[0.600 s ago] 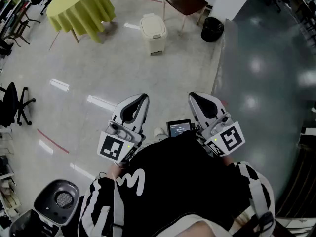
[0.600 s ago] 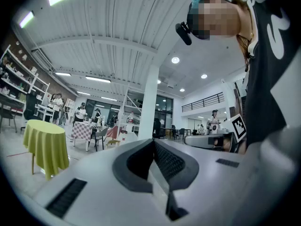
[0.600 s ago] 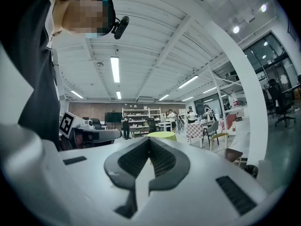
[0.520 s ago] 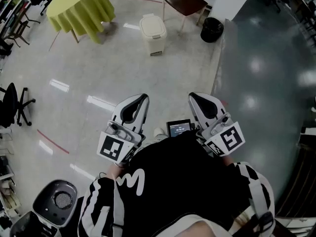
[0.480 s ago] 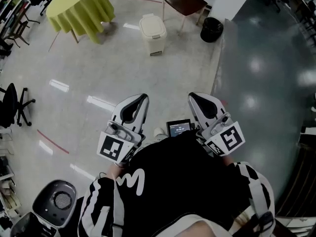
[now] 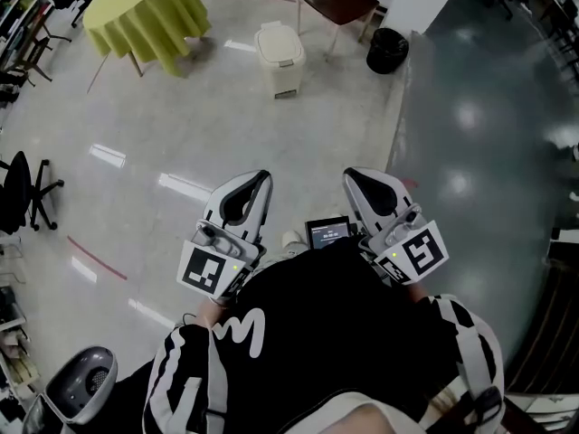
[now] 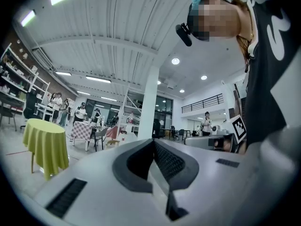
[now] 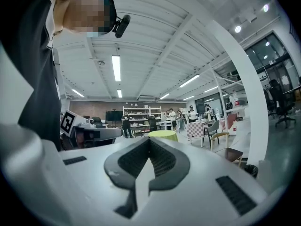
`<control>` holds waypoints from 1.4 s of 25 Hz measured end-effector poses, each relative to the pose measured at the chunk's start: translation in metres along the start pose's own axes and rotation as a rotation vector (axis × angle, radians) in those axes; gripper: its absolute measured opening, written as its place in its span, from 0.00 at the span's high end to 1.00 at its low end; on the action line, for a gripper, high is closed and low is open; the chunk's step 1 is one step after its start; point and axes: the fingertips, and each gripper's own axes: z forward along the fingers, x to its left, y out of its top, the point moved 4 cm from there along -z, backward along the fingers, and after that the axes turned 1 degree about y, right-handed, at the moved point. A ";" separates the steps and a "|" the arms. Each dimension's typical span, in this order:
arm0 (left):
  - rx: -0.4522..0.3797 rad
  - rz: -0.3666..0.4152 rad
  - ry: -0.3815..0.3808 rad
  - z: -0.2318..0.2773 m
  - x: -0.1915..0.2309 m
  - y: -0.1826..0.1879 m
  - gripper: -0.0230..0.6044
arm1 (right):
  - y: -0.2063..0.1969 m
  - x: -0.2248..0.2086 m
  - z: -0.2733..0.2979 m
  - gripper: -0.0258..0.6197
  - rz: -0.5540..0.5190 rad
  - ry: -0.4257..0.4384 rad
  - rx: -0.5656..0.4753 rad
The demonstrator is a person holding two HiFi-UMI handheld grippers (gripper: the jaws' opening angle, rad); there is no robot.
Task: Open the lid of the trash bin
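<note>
The trash bin is a cream pedal bin with its lid down, standing on the pale floor far ahead in the head view. Both grippers are held close to the person's chest, well short of the bin and pointing toward it. My left gripper has its jaws pressed together with nothing between them, as the left gripper view confirms. My right gripper is likewise shut and empty. Both gripper views look up at the ceiling and across the hall.
A round table with a yellow-green cloth stands left of the bin. A brown-seated chair and a black waste basket stand to its right. An office chair is at the left edge, a grey round device bottom left, dark glossy floor on the right.
The view has shifted slightly: the grey device has slid toward the bottom-left corner and the bin sits a touch higher. Both grippers stay shut in the same place.
</note>
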 end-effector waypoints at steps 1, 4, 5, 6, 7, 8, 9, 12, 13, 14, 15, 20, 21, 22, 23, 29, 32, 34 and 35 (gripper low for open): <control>0.005 0.000 0.000 -0.001 0.000 -0.001 0.95 | 0.000 0.001 0.000 0.96 0.001 -0.002 0.001; 0.020 -0.003 -0.002 -0.006 0.001 -0.003 0.95 | 0.002 0.006 0.000 0.96 -0.005 -0.006 -0.001; 0.020 -0.004 -0.005 -0.007 0.000 -0.003 0.95 | 0.003 0.008 0.000 0.96 -0.009 -0.009 -0.004; 0.020 -0.005 -0.008 -0.008 0.000 -0.003 0.95 | 0.003 0.009 -0.001 0.95 -0.012 -0.013 -0.009; 0.020 -0.005 -0.011 -0.008 -0.001 -0.005 0.95 | 0.003 0.009 -0.002 0.96 -0.014 -0.018 -0.017; 0.021 -0.007 -0.012 -0.008 0.000 -0.007 0.95 | 0.003 0.009 -0.003 0.95 -0.014 -0.025 -0.028; 0.022 -0.010 -0.012 -0.007 0.000 -0.010 0.95 | 0.002 0.008 -0.004 0.95 -0.012 -0.033 -0.038; 0.025 -0.019 -0.017 -0.008 -0.001 -0.010 0.95 | 0.002 0.007 -0.009 0.95 0.003 -0.057 -0.042; 0.027 -0.021 -0.021 -0.008 -0.002 -0.009 0.95 | 0.004 0.007 -0.011 0.95 0.007 -0.065 -0.041; 0.029 -0.024 -0.024 -0.007 -0.002 -0.009 0.95 | 0.005 0.006 -0.012 0.95 0.010 -0.072 -0.041; 0.030 -0.027 -0.027 -0.006 -0.002 -0.009 0.95 | 0.005 0.004 -0.012 0.95 0.010 -0.077 -0.042; 0.016 -0.033 -0.040 0.003 0.000 -0.011 0.95 | 0.004 -0.007 -0.010 0.95 -0.006 -0.097 -0.038; 0.020 -0.031 -0.037 0.005 0.001 -0.012 0.95 | 0.004 -0.011 -0.009 0.95 -0.006 -0.099 -0.038; 0.023 -0.030 -0.033 0.007 0.002 -0.012 0.95 | 0.005 -0.013 -0.008 0.95 -0.004 -0.101 -0.038; 0.024 -0.029 -0.028 0.008 0.004 -0.011 0.95 | 0.005 -0.016 -0.007 0.95 0.000 -0.105 -0.040; 0.014 -0.010 -0.007 0.020 0.011 -0.005 0.95 | 0.010 -0.032 -0.002 0.95 0.013 -0.103 -0.057; 0.016 -0.006 -0.006 0.023 0.011 -0.005 0.95 | 0.011 -0.038 -0.001 0.95 0.013 -0.105 -0.063; 0.018 0.001 -0.005 0.024 0.012 -0.004 0.95 | 0.012 -0.039 0.000 0.95 0.021 -0.109 -0.080; 0.017 0.007 -0.004 0.026 0.013 -0.002 0.95 | 0.013 -0.041 0.002 0.95 0.026 -0.109 -0.088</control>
